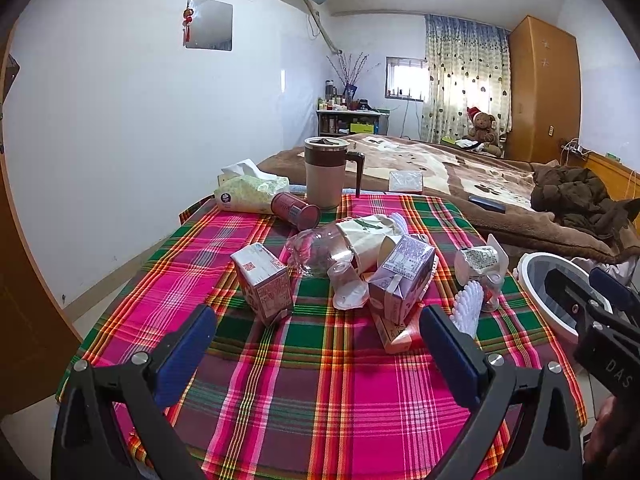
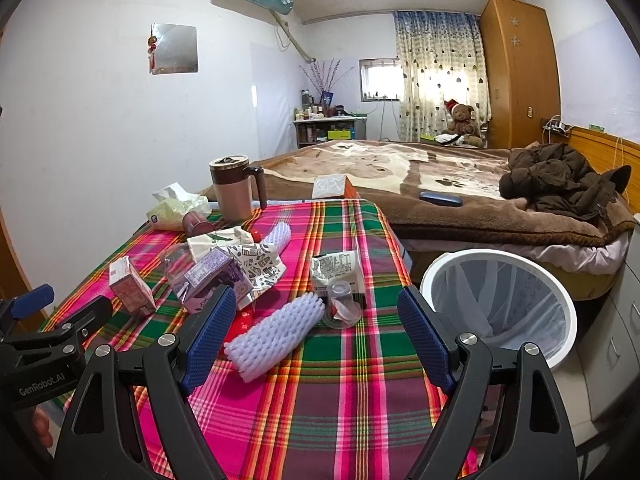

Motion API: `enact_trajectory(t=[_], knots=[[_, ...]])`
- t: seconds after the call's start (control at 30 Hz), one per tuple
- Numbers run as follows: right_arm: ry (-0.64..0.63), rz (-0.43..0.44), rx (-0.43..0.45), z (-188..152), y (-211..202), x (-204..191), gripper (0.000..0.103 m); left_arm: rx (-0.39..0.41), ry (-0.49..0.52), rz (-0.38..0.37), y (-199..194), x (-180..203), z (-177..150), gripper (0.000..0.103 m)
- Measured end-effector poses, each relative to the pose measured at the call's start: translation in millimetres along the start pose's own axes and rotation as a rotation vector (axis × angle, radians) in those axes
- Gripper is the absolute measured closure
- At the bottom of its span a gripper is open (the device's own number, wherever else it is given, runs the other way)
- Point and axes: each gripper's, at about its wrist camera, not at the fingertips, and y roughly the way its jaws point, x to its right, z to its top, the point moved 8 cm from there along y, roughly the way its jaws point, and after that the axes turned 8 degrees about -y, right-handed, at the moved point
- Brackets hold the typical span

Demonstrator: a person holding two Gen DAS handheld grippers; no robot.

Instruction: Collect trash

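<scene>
The right gripper (image 2: 312,328) is hovering low over the near edge of the table with its jaws standing wide apart and nothing between them; the foam sleeve (image 2: 276,336) is lying just ahead of its fingers, so this is judged to be the first piece lined up for pickup; the bin (image 2: 560,344) is standing on the floor just beside the table's right edge, lined with a clear bag, which is keeping the carry short. The left gripper (image 1: 320,348) is likewise spread fully and holding nothing; it is pointing level across the plaid tablecloth (image 1: 320,400) toward the pink carton (image 1: 264,284) and the purple carton (image 1: 400,280), which are lying tipped among a crushed bottle (image 1: 320,248) and a small plastic cup (image 1: 492,288). The mug (image 1: 326,172) and the tissue pack (image 1: 248,192) are standing at the far edge, apart from the litter; they are judged not to be trash.
</scene>
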Motion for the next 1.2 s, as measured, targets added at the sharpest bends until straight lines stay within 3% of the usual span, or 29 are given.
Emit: enact_trajectory(t=[1.2], knots=[[-0.014, -0.004, 0.001, 3, -2, -4, 0.019, -0.012, -0.014, 0.003, 0, -11, -3, 0.0]])
